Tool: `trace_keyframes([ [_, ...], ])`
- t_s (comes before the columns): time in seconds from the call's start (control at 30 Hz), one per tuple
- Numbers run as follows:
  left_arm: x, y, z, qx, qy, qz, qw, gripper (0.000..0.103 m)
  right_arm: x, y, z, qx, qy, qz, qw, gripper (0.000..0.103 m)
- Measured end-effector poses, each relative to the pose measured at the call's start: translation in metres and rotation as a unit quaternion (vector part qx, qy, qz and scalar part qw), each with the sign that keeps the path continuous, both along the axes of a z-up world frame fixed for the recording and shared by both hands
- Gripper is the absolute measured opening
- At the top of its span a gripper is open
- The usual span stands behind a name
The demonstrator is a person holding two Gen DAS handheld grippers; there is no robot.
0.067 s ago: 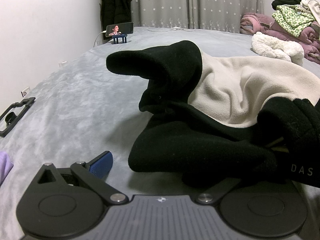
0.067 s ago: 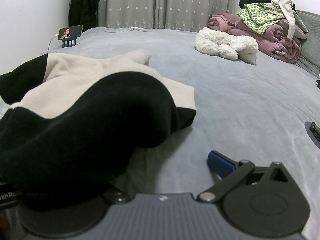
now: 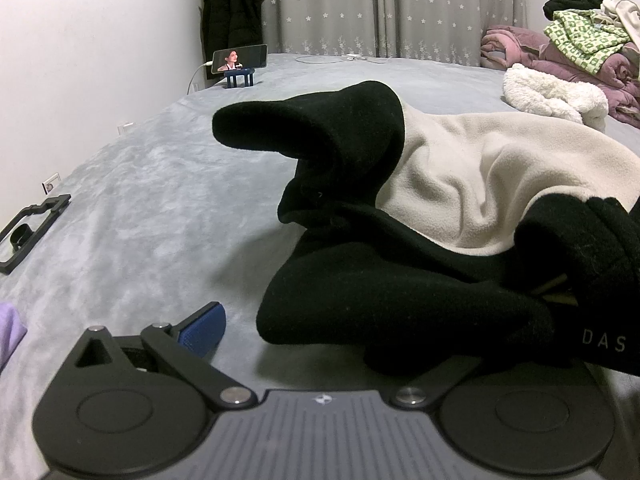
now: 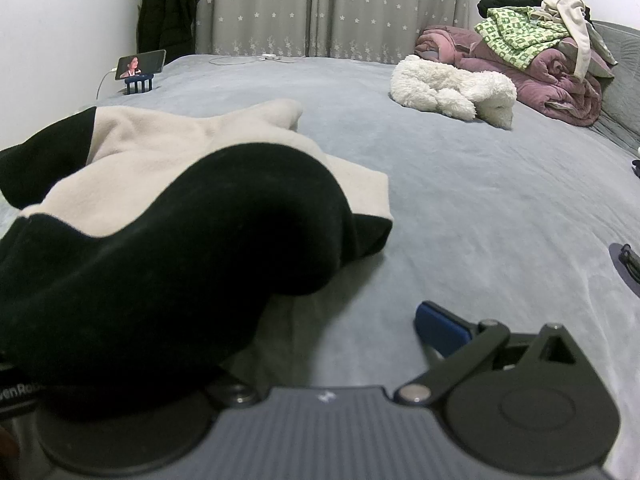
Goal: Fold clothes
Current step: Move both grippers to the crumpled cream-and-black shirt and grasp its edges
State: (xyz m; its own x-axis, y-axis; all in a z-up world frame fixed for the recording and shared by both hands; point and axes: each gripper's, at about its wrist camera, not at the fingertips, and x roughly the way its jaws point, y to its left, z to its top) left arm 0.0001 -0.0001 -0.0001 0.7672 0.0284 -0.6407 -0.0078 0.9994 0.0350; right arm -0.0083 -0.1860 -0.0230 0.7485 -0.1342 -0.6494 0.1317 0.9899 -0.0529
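- In the left wrist view our black-and-cream fleece garment (image 3: 460, 200) fills the centre and right of the frame, bunched and lifted off the grey bed (image 3: 140, 200), with one black sleeve end sticking out toward the upper middle.
- The left gripper (image 3: 320, 332) shows one blue finger pad (image 3: 202, 330) at lower left, bare of cloth. Its other finger is buried under black fabric at lower right, so we read the tongs as spread wide with nothing pinched between them.
- In the right wrist view the right gripper (image 4: 280, 332) mirrors this: a blue pad (image 4: 440, 328) sits bare at lower right, while the other finger is hidden under the black bulk at lower left. It also looks wide, with cloth draped over one finger rather than clamped.
- Both tools sit low, near the bed and pointing along it, with the garment slung between them.
- We judge the garment is being handled toward a fold, though it would fit a spread-out or a release equally.
- To do it well, we should keep both tools level, keep the cloth taut between them, and free that stray sleeve before creasing.
- The white fluffy item (image 4: 452, 88) and the clothes pile (image 4: 540, 52) lie well apart at upper right.
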Motion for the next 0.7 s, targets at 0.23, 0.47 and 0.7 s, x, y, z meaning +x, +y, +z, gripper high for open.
trace_keyframes([
  [0.23, 0.0, -0.0006, 0.0, 0.001, 0.001, 0.0, 1.0, 0.103, -0.0017, -0.0029, -0.0026, 0.003, 0.001, 0.0, 1.0, 0.103],
  [0.47, -0.0002, -0.0005, 0.0013, -0.002, 0.003, 0.0, 1.0, 0.103, -0.0015, -0.0082, -0.0031, 0.007, 0.007, -0.004, 1.0, 0.103],
  [0.7, -0.0014, 0.0011, 0.0026, -0.008, 0.004, -0.001, 1.0, 0.103, -0.0029, -0.009, -0.0048, 0.006, 0.008, -0.002, 1.0, 0.103],
])
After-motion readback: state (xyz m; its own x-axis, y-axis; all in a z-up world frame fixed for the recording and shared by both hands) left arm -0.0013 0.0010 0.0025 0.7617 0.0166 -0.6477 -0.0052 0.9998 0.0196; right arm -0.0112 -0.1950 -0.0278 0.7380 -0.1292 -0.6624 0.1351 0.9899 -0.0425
